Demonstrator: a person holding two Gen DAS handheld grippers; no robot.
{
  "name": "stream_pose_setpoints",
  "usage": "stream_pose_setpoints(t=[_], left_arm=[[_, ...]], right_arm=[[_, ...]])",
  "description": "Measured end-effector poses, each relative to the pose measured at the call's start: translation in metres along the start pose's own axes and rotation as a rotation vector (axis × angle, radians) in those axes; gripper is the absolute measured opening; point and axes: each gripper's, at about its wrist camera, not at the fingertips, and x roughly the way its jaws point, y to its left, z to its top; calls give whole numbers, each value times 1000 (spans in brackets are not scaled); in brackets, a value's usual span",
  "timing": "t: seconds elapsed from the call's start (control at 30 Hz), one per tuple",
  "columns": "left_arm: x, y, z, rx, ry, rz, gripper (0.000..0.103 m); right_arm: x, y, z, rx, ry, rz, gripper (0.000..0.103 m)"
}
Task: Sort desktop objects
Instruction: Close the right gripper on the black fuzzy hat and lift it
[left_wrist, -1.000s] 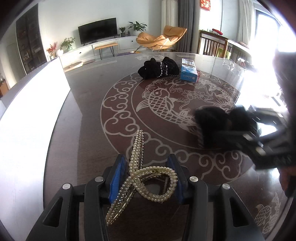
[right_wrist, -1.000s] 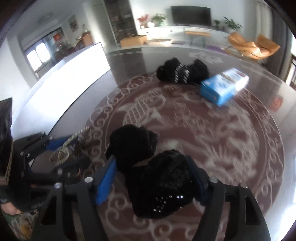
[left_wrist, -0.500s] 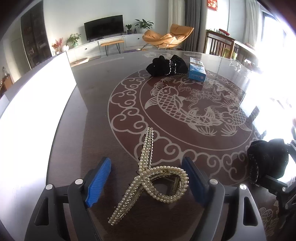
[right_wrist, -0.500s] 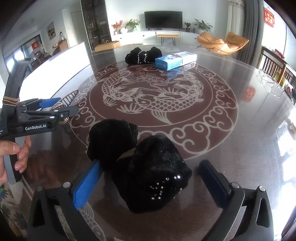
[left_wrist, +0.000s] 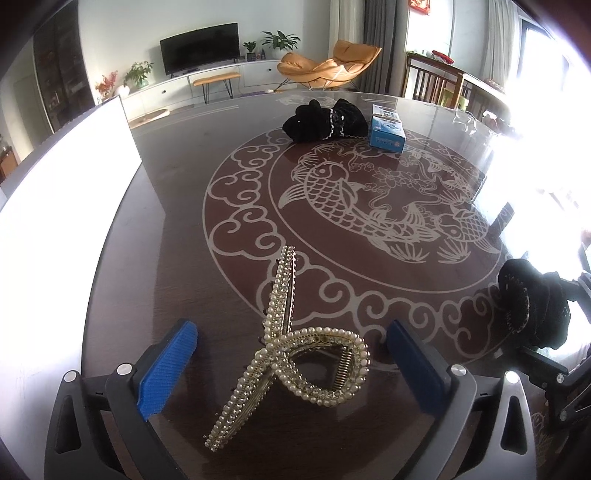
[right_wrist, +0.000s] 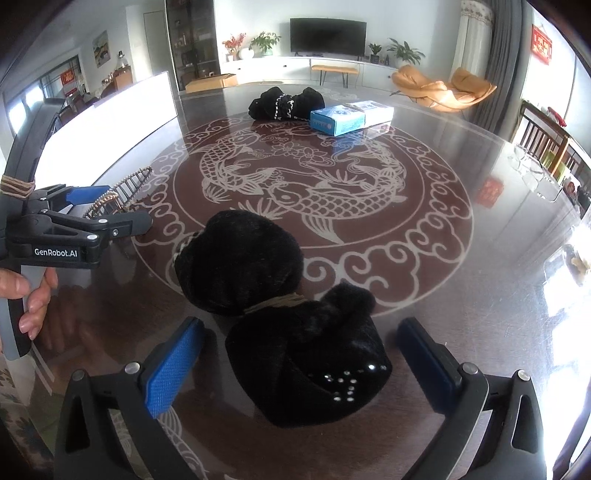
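Observation:
A pearl hair clip (left_wrist: 282, 291) lies on the glass table between the blue pads of my left gripper (left_wrist: 291, 332), whose jaws are opening; neither pad touches it. From the right wrist view the left gripper (right_wrist: 125, 206) sits at the left, the clip (right_wrist: 129, 184) beside its fingers. A black furry bow (right_wrist: 258, 266) rests on the table inside my right gripper (right_wrist: 301, 325), which is open with both pads clear of the fur. The same bow (left_wrist: 532, 306) shows at the right edge of the left wrist view.
At the far side of the round table (right_wrist: 480, 295) lie a second black bow (right_wrist: 284, 103) and a blue-and-white box (right_wrist: 347, 118). A person's hand (right_wrist: 33, 295) grips the left tool's handle. A white board (left_wrist: 55, 221) borders the table's left.
Both grippers have opened off their objects: the left off the pearl clip, the right off the black bow. The right gripper carried the bow away to the right and set it down.

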Motion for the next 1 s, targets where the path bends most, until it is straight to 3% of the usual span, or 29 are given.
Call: stream_pose_setpoints(t=[0.7,0.87,0.97,1.0], left_arm=[[-1,-1,-2,4,2,-2,103],[-3,1,-1,68,68,-41,103],[-1,5,3,81,103,-43,103],[-2,5,3,79,92,-48,97]], right_arm=[[0,0,0,0,1,1,103],[-1,0,0,-11,2,8,103],[5,2,13,-106,111,57,103],[6,4,18,-134,132,49,103]])
